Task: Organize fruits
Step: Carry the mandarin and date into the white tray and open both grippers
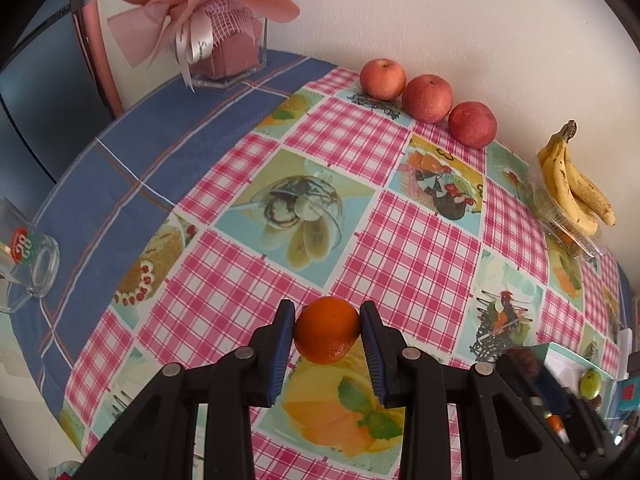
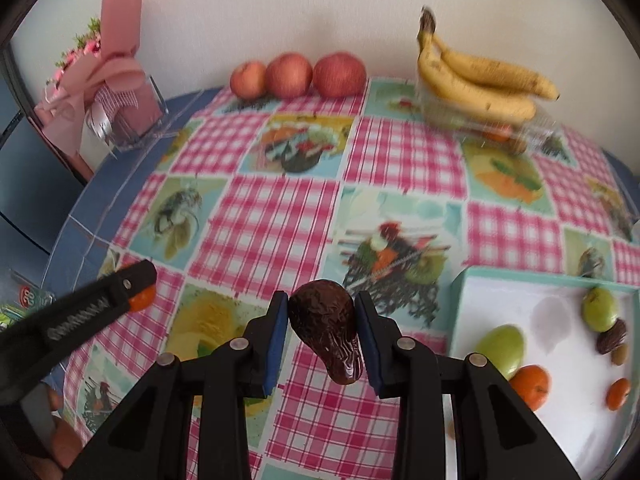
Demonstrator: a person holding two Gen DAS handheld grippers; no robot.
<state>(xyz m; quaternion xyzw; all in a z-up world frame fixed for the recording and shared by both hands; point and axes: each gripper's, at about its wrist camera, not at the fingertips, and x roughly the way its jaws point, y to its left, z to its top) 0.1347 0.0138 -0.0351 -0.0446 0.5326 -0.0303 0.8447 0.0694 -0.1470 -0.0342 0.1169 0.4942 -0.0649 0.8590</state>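
A small orange [image 1: 327, 330] sits between the blue pads of my left gripper [image 1: 328, 306], which is shut on it just above the checked tablecloth. From the right wrist view the left gripper [image 2: 132, 284] shows at the left, with the orange [image 2: 142, 300] peeking out. My right gripper [image 2: 322, 296] is shut on a dark wrinkled date [image 2: 326, 332], held off the table. A white box with a teal rim [image 2: 464, 280] lies at the right and holds green fruits [image 2: 502, 346], small oranges [image 2: 530, 386] and dates [image 2: 612, 336].
Three apples [image 1: 427, 98] line the wall. Bananas [image 1: 572, 184] rest on a clear plastic container [image 2: 532, 132] at the back right. A pink bouquet in a clear vase [image 1: 224, 40] stands at the back left. An empty glass jar [image 1: 28, 256] lies at the left edge.
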